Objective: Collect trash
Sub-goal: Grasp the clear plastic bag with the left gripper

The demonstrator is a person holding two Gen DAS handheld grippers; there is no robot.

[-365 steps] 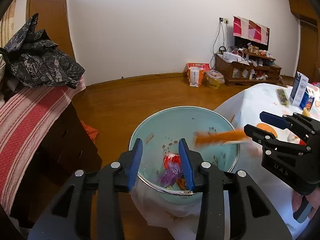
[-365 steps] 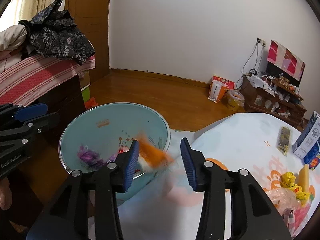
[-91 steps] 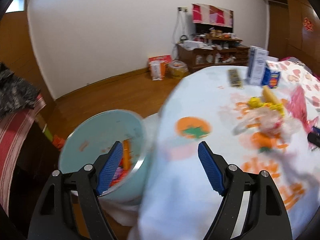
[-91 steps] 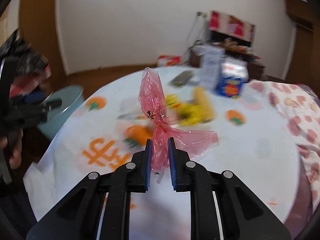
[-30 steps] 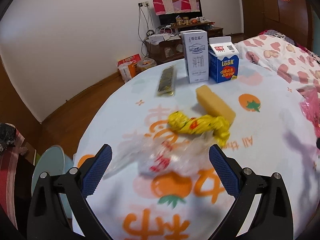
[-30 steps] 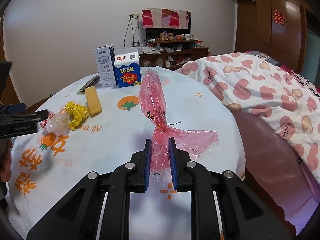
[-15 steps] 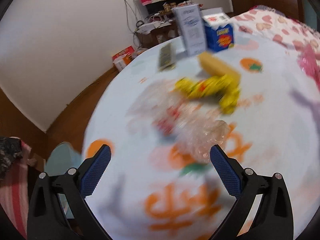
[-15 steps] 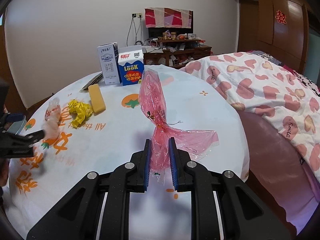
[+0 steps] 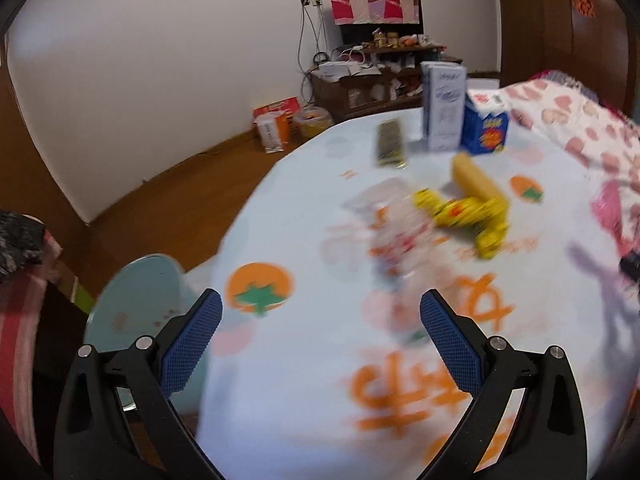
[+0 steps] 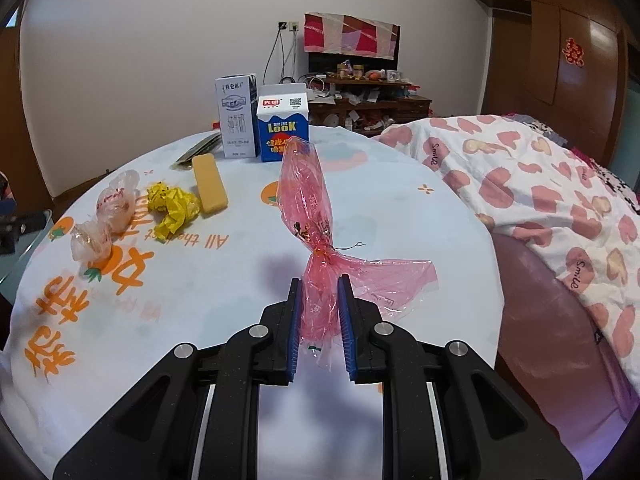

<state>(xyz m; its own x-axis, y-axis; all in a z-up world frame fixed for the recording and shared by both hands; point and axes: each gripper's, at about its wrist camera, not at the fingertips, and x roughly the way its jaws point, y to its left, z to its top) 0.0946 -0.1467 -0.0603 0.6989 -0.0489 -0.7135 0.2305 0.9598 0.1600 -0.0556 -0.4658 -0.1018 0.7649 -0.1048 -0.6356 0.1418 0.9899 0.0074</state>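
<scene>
Right, my right gripper (image 10: 318,312) points down and forward over the round table (image 10: 248,280), its jaws pinched on a twisted pink plastic bag (image 10: 310,216). The bag stands up from the pads, with a flat tail spreading off to the right. My left gripper (image 9: 318,322) also tilts down over the table's near edge, jaws spread wide with nothing between them. That view is blurred. The clear plastic bag (image 9: 394,220) lies on the cloth ahead of the left jaws, apart from them. Just beyond it is the crumpled yellow wrapper (image 9: 470,214), touching the yellow block (image 9: 476,178). Two cartons (image 10: 262,124) stand at the far side. The pale blue trash bin (image 9: 136,304) sits below the table edge, behind my left gripper's left finger.
</scene>
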